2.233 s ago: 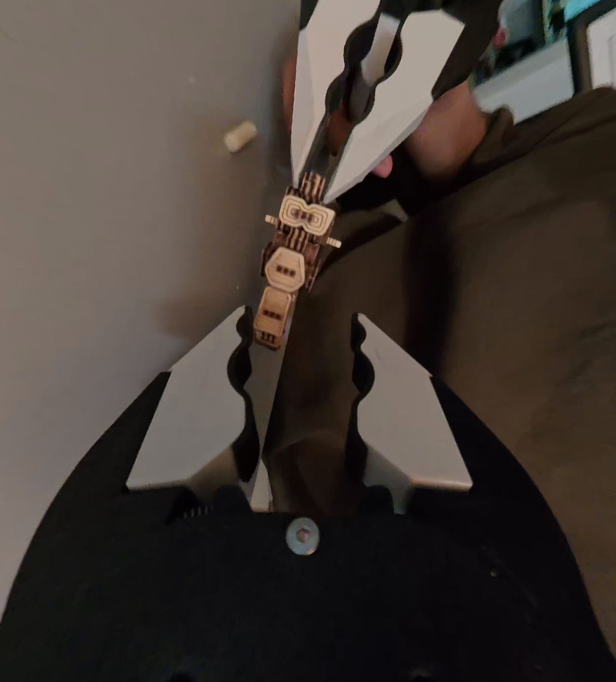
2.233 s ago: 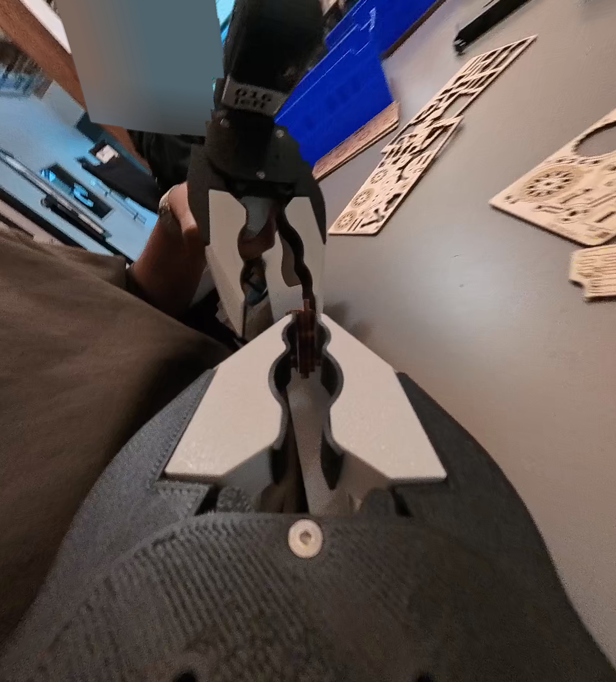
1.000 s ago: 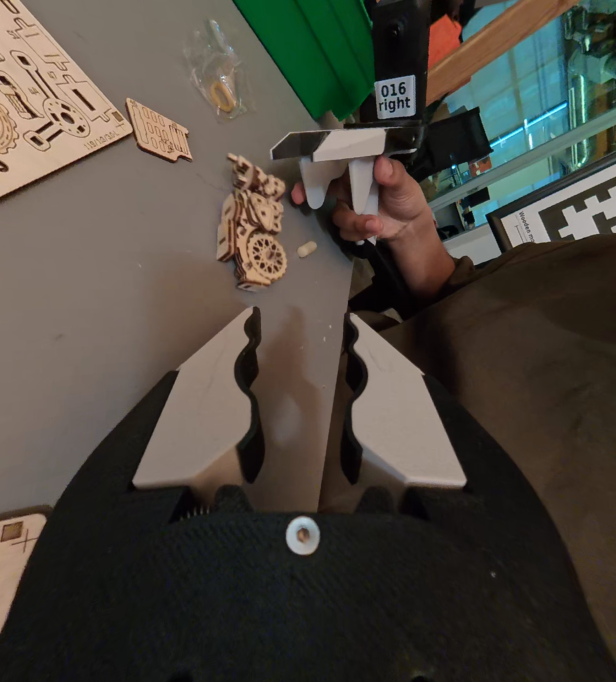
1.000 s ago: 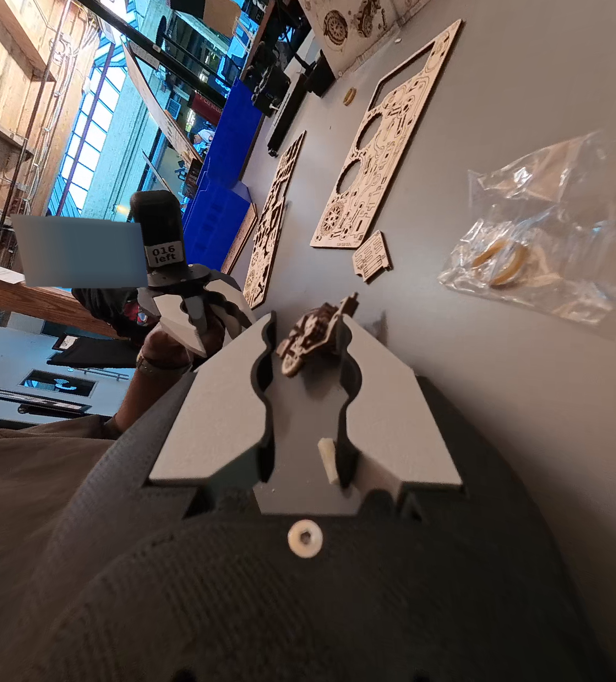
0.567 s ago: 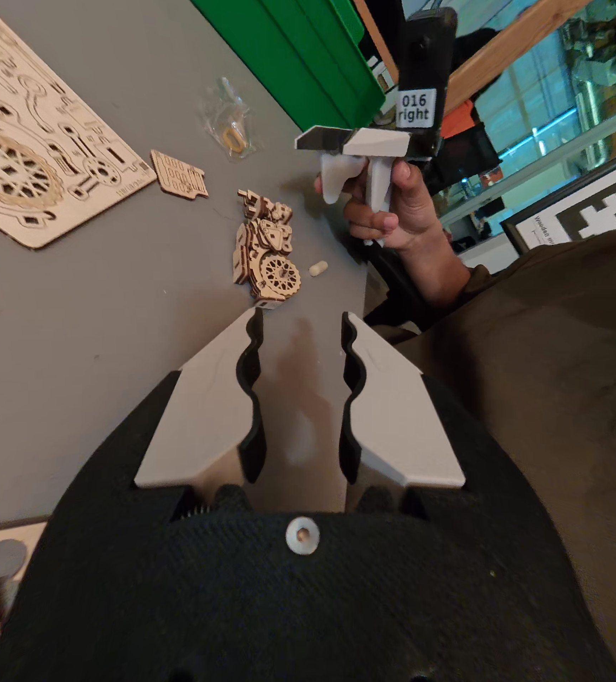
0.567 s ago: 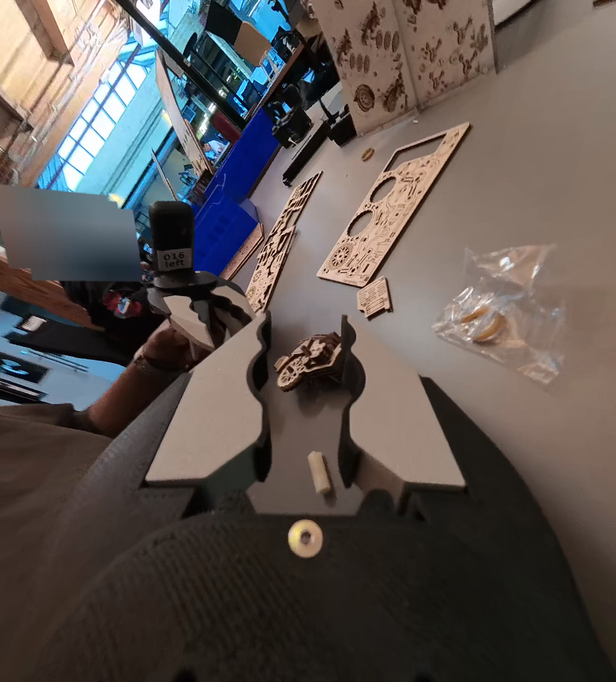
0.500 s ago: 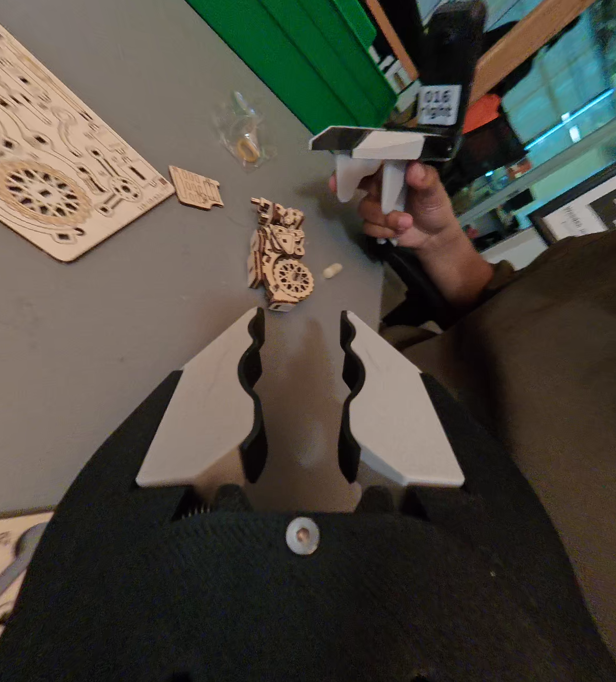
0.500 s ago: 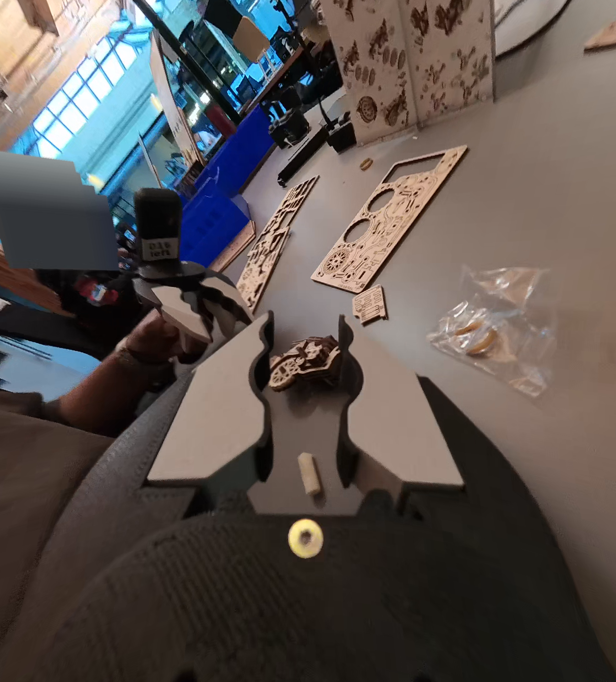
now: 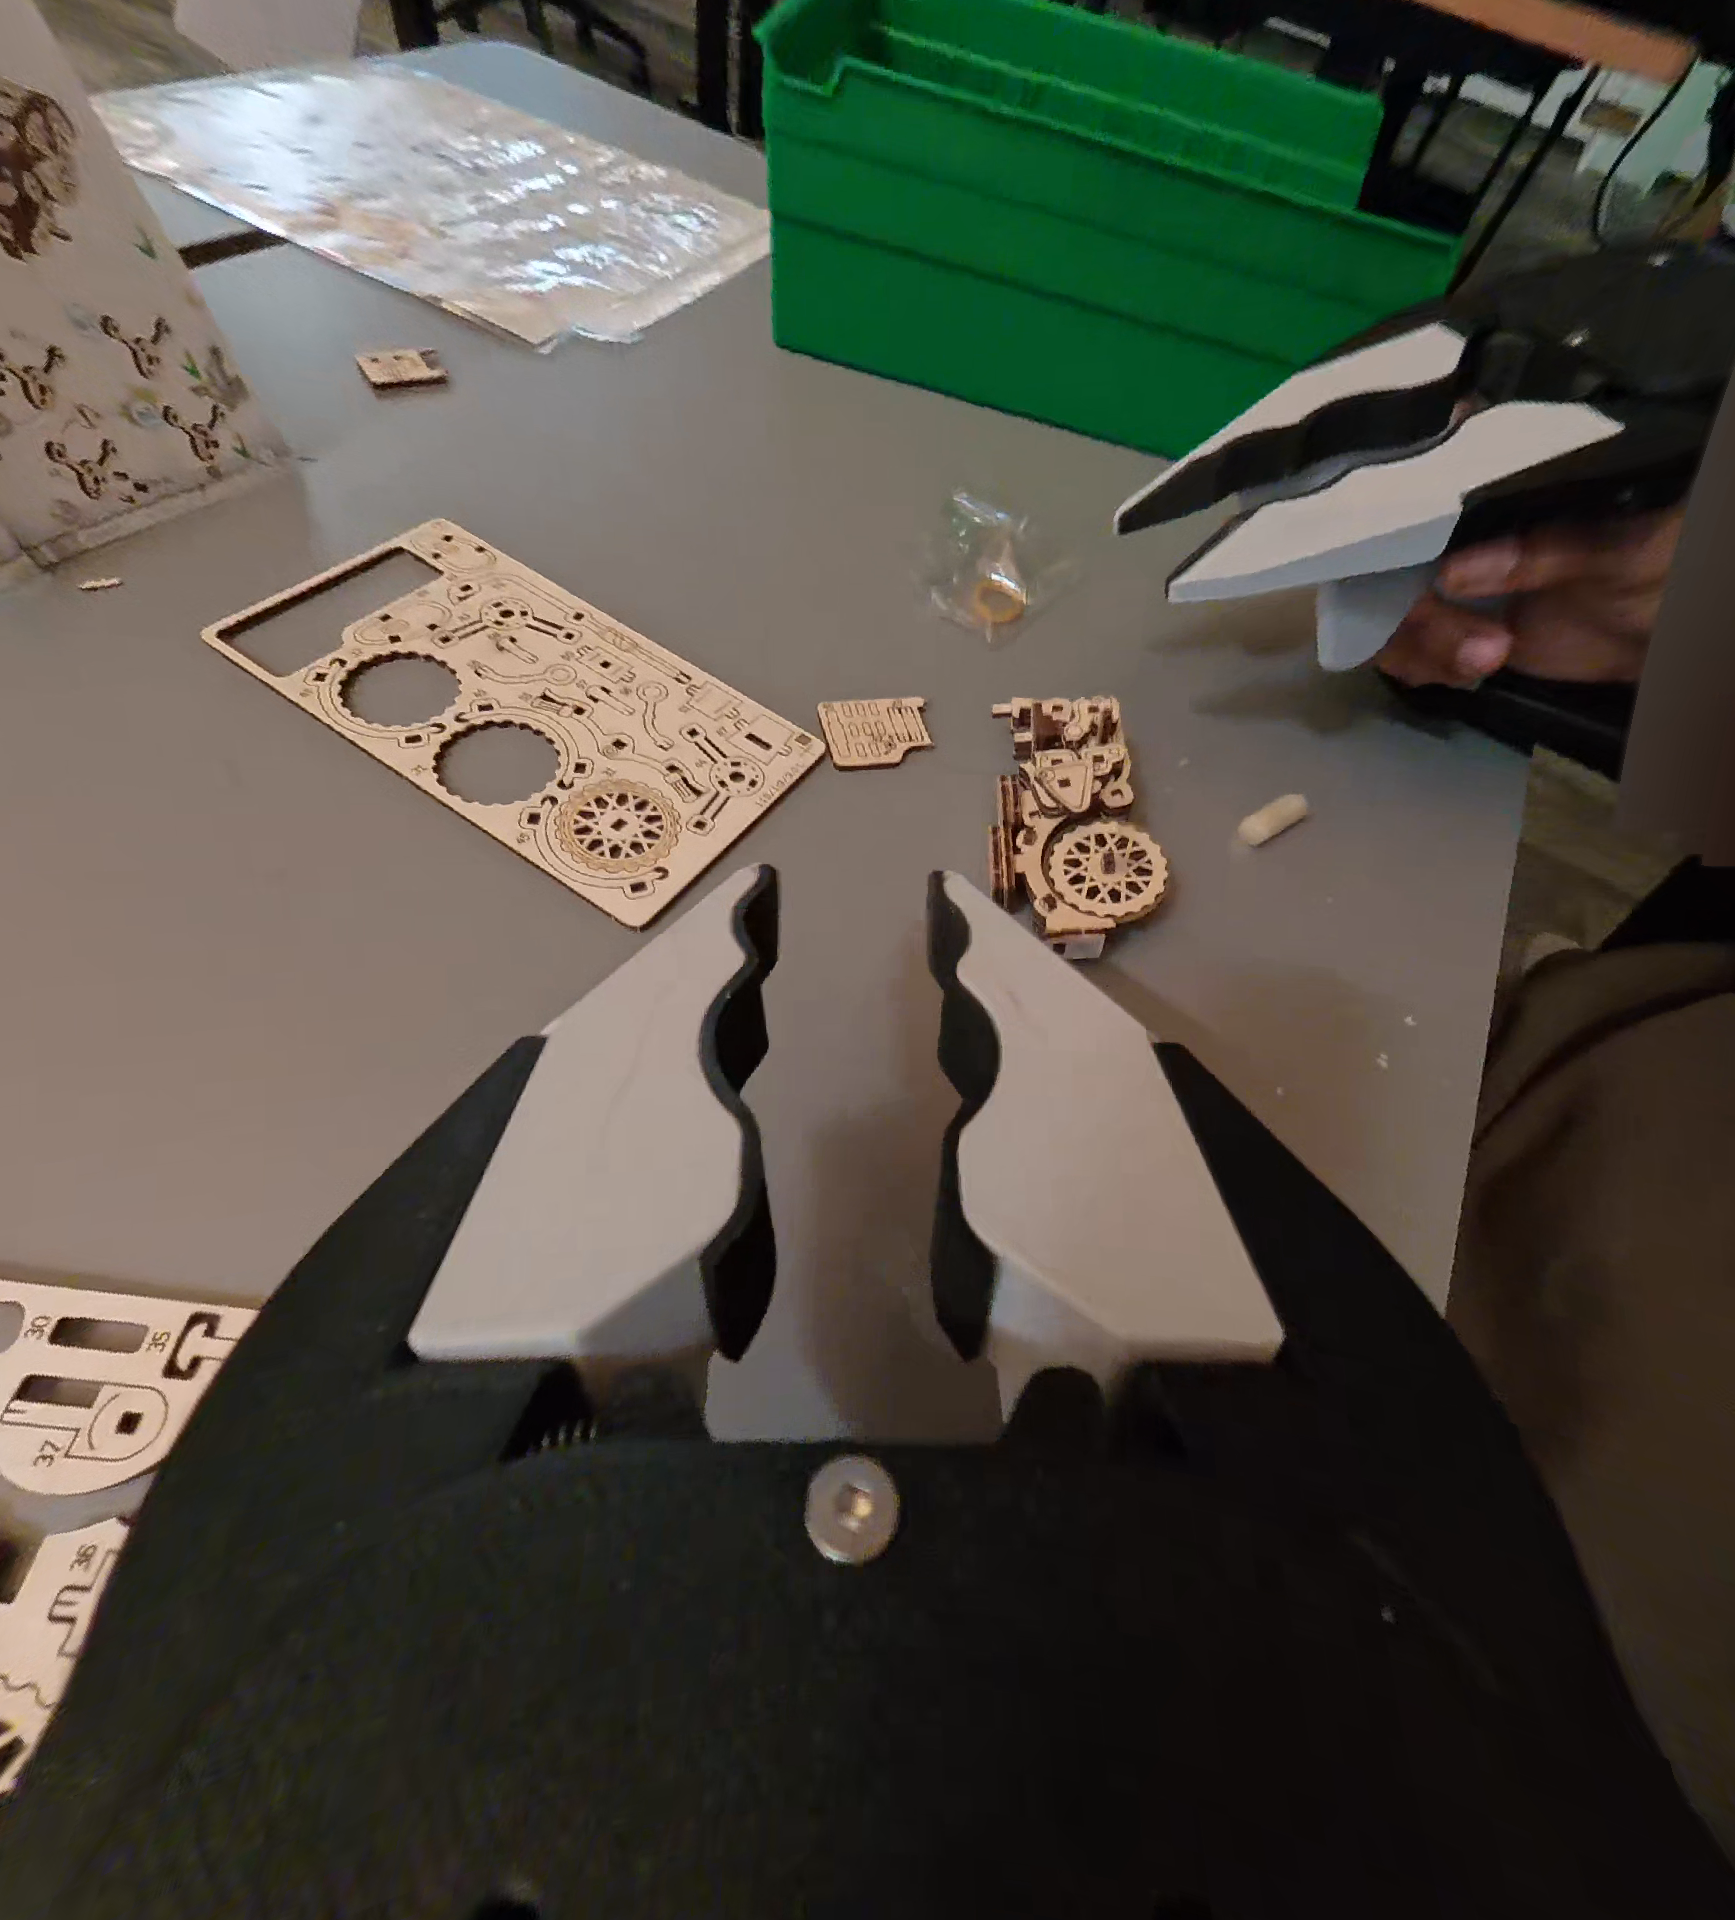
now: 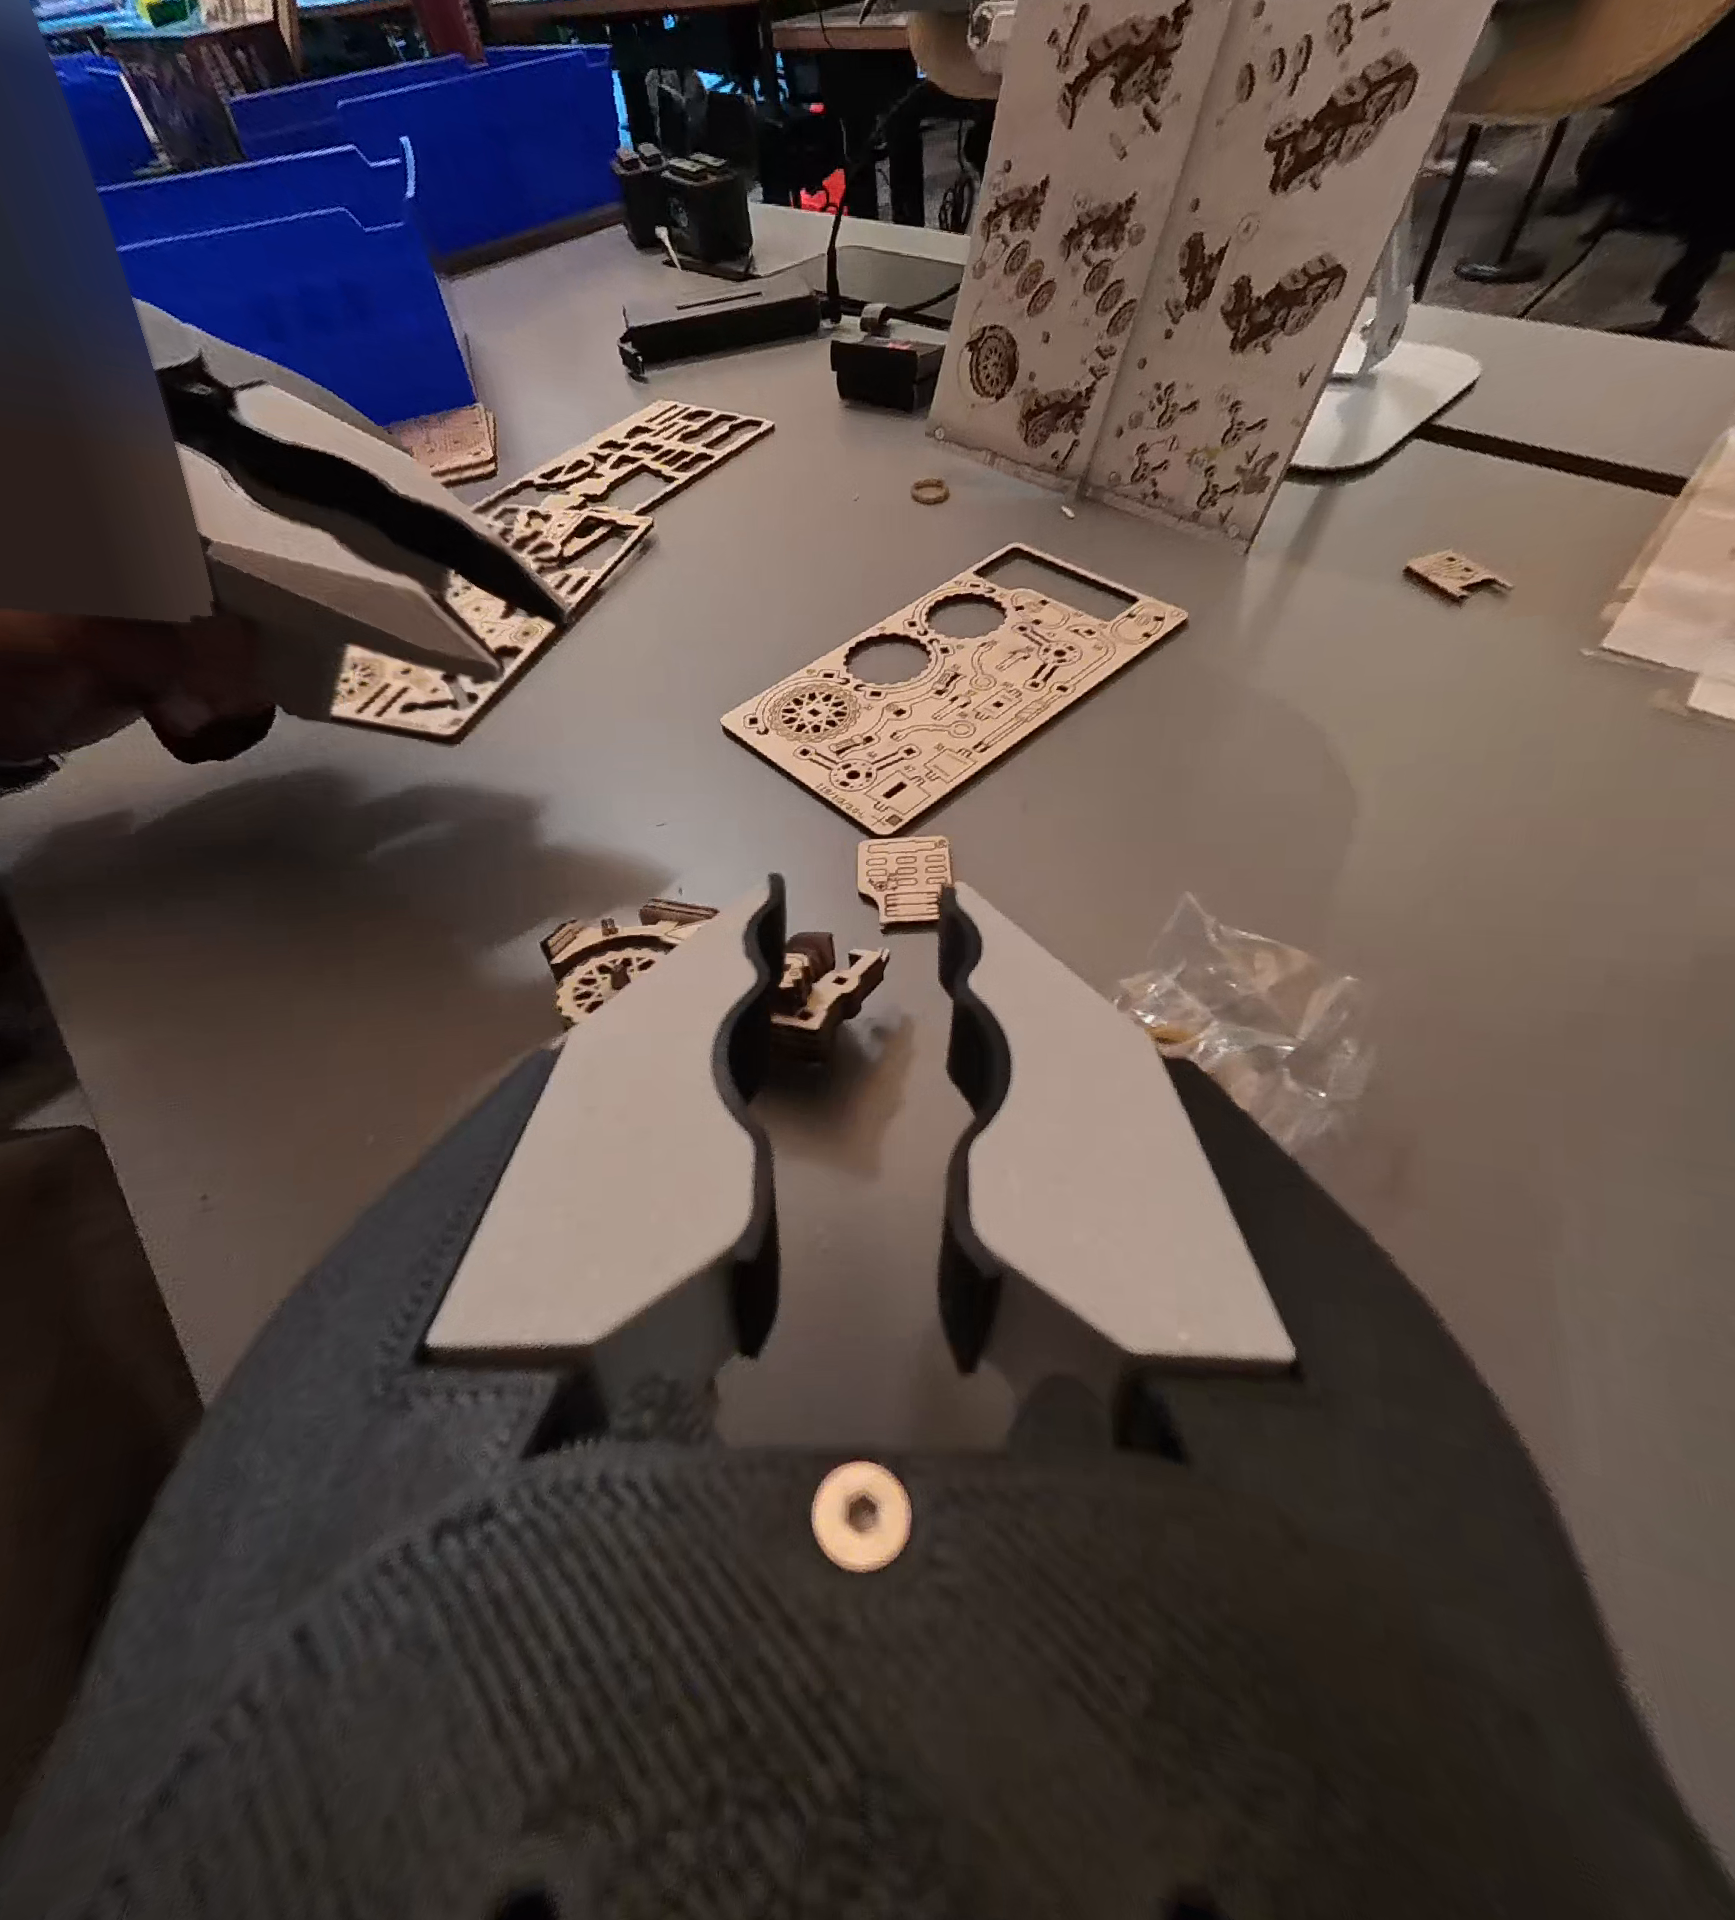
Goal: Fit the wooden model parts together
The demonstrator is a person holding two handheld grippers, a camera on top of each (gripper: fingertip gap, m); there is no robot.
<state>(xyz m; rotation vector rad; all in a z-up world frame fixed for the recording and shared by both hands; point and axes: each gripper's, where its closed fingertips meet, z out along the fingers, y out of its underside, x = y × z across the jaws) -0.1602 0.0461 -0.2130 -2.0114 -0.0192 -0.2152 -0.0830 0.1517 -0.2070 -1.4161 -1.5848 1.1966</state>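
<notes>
Both of my tongs have left the wooden model (image 9: 1076, 826) since a moment ago, when my right gripper (image 10: 858, 909) pinched it in the air; now it lies flat on the grey table (image 9: 219, 987), near the right edge. My left gripper (image 9: 847, 899) hangs above the table with its jaws spread and nothing between them, and the model is just to the right of its right fingertip. My right gripper is also spread and empty, and it hovers low over the model, which shows partly between its fingers and partly to the left of them.

It is a small assembly of pale laser-cut plywood with dark burnt edges. At its near end it has a spoked wheel, and toward its far end there are stacked blocky layers with small slots. A short pale peg (image 9: 1273, 819) lies to the right of it, apart from it. A small slotted wooden piece (image 9: 875, 732) lies just to the left of its far end, and beyond that piece is a flat wooden sheet (image 9: 520, 707) with two round holes punched out. A clear plastic bag (image 9: 993, 577) lies farther away, near a green bin (image 9: 1050, 239).
</notes>
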